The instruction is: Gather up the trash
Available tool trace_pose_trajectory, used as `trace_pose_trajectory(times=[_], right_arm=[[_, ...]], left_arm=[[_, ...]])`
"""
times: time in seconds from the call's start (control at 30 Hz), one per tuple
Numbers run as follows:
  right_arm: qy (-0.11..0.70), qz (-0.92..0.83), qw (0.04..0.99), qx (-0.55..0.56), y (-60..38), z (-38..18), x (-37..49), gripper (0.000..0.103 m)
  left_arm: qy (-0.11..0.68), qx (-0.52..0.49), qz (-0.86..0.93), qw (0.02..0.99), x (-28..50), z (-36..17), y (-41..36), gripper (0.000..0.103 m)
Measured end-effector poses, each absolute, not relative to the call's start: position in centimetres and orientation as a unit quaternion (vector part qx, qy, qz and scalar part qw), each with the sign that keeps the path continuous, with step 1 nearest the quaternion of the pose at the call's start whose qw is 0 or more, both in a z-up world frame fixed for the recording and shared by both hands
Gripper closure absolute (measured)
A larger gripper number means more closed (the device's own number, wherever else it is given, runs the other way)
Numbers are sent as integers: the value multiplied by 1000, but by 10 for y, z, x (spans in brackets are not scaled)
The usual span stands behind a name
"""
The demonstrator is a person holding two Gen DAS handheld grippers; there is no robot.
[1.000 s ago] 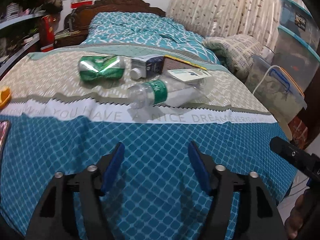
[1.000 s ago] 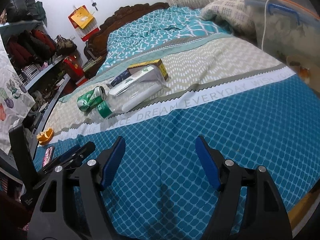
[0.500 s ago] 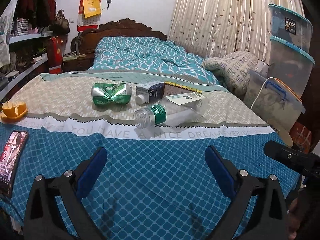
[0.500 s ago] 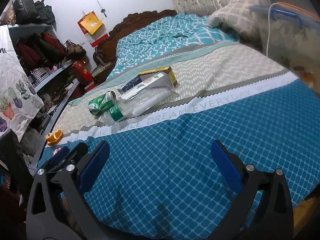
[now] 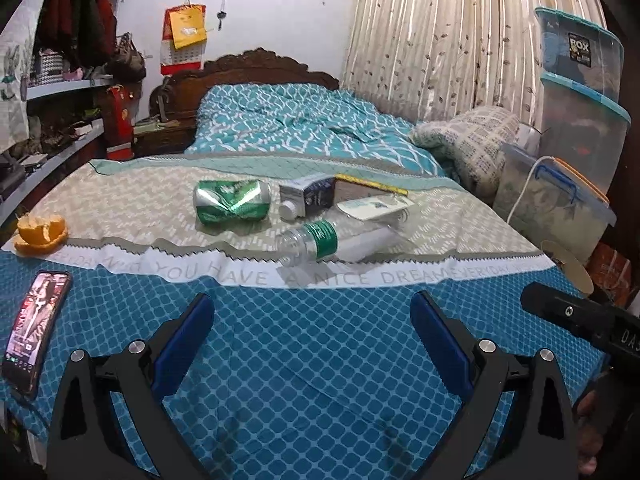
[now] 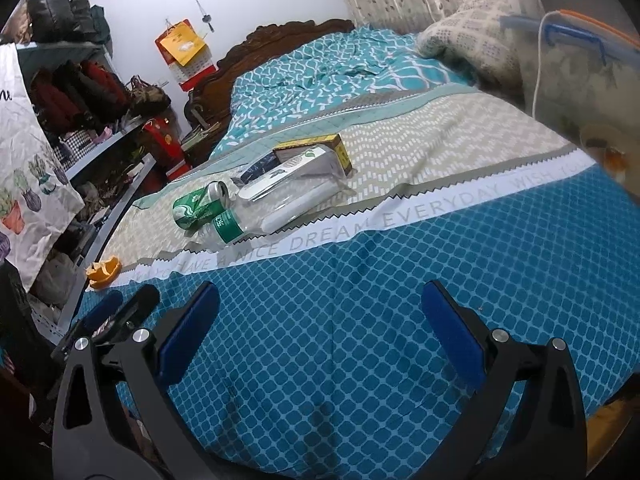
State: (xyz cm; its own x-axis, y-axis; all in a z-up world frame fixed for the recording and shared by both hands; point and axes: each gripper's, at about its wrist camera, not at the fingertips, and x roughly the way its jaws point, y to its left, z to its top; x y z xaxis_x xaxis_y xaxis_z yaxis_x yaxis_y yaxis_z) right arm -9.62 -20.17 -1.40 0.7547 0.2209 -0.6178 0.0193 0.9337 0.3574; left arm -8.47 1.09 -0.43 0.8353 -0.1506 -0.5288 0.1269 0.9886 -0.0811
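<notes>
Trash lies in a cluster on the bed's beige band: a crushed green can (image 5: pixel 231 202) (image 6: pixel 199 205), a clear plastic bottle with a green label (image 5: pixel 328 240) (image 6: pixel 264 212), a small carton (image 5: pixel 306 196), a flat yellow-edged box (image 5: pixel 368 189) (image 6: pixel 316 148) and a white packet (image 5: pixel 374 206). An orange peel (image 5: pixel 40 234) (image 6: pixel 104 270) lies at the left. My left gripper (image 5: pixel 312 340) is open and empty over the blue quilt, well short of the trash. My right gripper (image 6: pixel 320 328) is open and empty too.
A phone (image 5: pixel 36 326) lies on the quilt at the left edge. Shelves with clothes (image 5: pixel 60 92) run along the left. Stacked plastic bins (image 5: pixel 576 128) and a folded blanket (image 5: pixel 468 140) stand at the right. The other gripper's body (image 5: pixel 580 320) shows at the right.
Both grippers opened wider and pulled back and up from the bed, so the trash now appears farther away and the phone and orange peel have come into view.
</notes>
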Motion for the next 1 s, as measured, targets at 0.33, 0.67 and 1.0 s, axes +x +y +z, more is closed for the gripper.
trace_pose_trajectory(times=[0.33, 0.67, 1.0], right_arm=[[364, 69, 914, 167, -197, -18, -85, 3], [369, 72, 910, 173, -201, -21, -78, 3], [359, 77, 915, 170, -201, -19, -77, 3]], left_arm=[[257, -21, -29, 966, -83, 5, 23, 9], [257, -32, -24, 966, -79, 6, 30, 9], [255, -62, -70, 962, -72, 4, 37, 9]])
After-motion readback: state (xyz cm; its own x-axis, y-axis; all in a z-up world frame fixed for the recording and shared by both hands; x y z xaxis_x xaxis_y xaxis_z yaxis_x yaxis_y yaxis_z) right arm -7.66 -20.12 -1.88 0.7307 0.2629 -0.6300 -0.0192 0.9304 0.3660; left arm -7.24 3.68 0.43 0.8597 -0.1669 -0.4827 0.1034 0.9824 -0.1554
